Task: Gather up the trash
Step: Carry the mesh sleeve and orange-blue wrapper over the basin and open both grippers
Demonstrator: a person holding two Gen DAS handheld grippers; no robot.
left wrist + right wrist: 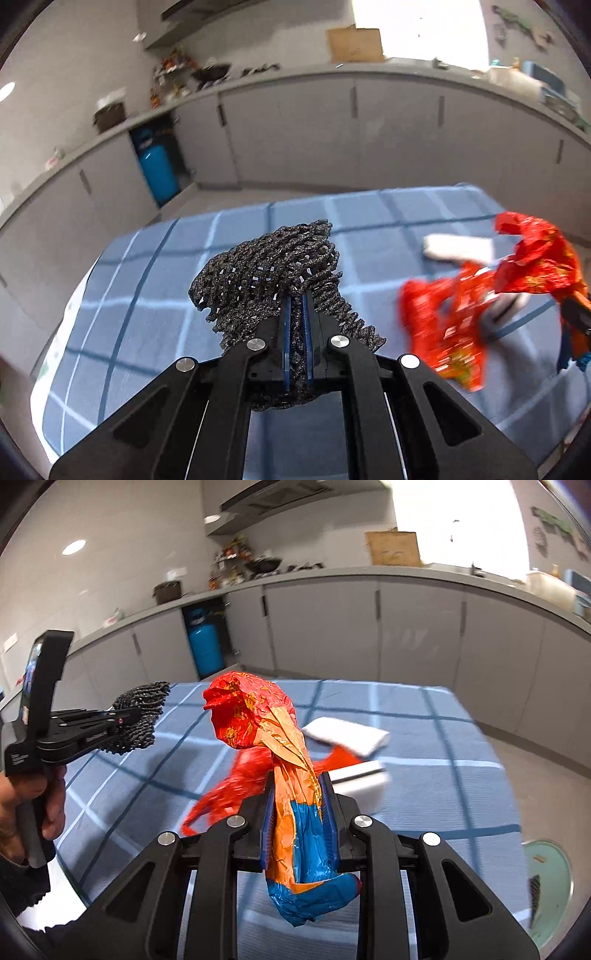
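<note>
Table: a table under a blue checked cloth with pale and dark lines [424, 738] lies ahead of and below both grippers.
Bin: a round pale-green container [550, 882] sits low to the right of the right gripper, off the table edge; I judge it the likely place for the trash, though little of it shows.
Red wrapper: a crumpled red plastic wrapper [236, 786] lies on the cloth just ahead of the right gripper, not yet collected.
White items: a flat white pad [347, 734] and a white block with a dark stripe [364, 775] lie on the cloth beyond it, ahead and slightly right; also left.
Right gripper [297, 779]: clamped on a crinkled red, orange and blue foil bag [255, 716], which rises clear of the table.
Left gripper [296, 306]: closed on a wad of black open-weave mesh [266, 269], lifted off the cloth.
Progress: two pieces picked up, none shown binned; I judge it about midway.
</note>
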